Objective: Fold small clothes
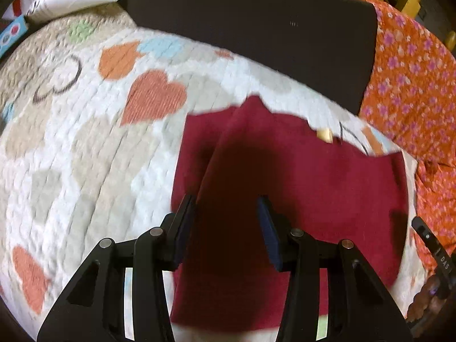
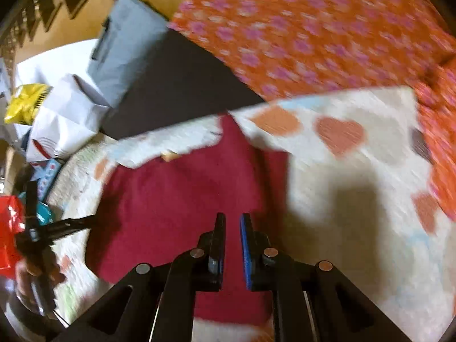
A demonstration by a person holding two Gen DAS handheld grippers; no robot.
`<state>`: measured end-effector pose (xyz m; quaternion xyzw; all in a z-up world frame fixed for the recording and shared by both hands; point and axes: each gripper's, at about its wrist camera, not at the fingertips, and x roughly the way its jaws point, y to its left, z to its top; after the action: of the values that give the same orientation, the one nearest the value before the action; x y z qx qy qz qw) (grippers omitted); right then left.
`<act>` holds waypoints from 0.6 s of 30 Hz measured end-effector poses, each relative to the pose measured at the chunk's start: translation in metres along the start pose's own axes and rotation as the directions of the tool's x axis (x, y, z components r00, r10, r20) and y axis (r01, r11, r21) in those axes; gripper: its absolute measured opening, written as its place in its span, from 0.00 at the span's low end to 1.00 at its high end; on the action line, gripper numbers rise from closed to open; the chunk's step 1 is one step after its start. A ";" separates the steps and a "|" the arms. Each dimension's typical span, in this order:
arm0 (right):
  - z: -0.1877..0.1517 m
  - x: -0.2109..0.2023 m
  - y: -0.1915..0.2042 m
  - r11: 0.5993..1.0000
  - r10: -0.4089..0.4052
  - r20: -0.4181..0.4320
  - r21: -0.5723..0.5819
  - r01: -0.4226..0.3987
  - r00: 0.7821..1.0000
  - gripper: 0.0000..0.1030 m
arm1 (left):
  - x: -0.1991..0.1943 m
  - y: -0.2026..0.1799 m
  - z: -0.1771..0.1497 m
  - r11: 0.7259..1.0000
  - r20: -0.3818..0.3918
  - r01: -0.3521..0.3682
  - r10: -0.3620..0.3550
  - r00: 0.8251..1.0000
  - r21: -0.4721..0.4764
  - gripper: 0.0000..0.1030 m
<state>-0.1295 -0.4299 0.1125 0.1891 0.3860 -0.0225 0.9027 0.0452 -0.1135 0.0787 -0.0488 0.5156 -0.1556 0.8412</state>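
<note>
A dark red small garment [image 1: 299,176] lies flat on a quilted white blanket with orange hearts [image 1: 85,142]. My left gripper [image 1: 228,205] hovers over the garment's near left part, jaws wide apart and empty. The garment also shows in the right wrist view [image 2: 176,193], with a fold ridge running up its right side. My right gripper [image 2: 233,219] is above the garment's right part, jaws nearly together with a narrow gap, nothing visibly between them. The left gripper's tool and hand show at the left edge of the right wrist view [image 2: 37,228].
An orange floral cloth [image 1: 413,85] lies to the right of the blanket. A dark flat panel [image 1: 256,34] sits behind it. White bags [image 2: 62,114], a grey bag [image 2: 125,42] and a yellow packet [image 2: 25,102] are stacked at the far left. A small yellow tag [image 1: 325,135] lies at the garment's far edge.
</note>
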 end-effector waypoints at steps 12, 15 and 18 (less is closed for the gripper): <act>0.041 0.104 -0.049 0.988 -0.108 -0.040 0.104 0.112 0.993 0.09 | 0.053 0.012 0.016 0.999 -0.026 -0.032 0.032 0.999 -0.031 0.44; 0.041 0.092 -0.038 0.988 -0.126 -0.058 0.082 0.130 0.990 0.09 | 0.048 0.006 0.014 0.998 -0.018 -0.061 0.061 0.998 -0.010 0.44; 0.029 0.065 -0.026 0.993 -0.067 -0.058 0.090 0.072 0.996 0.09 | 0.042 0.002 0.009 0.996 -0.009 -0.086 0.086 0.996 0.011 0.44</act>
<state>-0.0686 -0.4574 0.0766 0.2176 0.4157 -0.0668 0.8806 0.0710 -0.1256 0.0467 -0.0215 0.5204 -0.1223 0.8449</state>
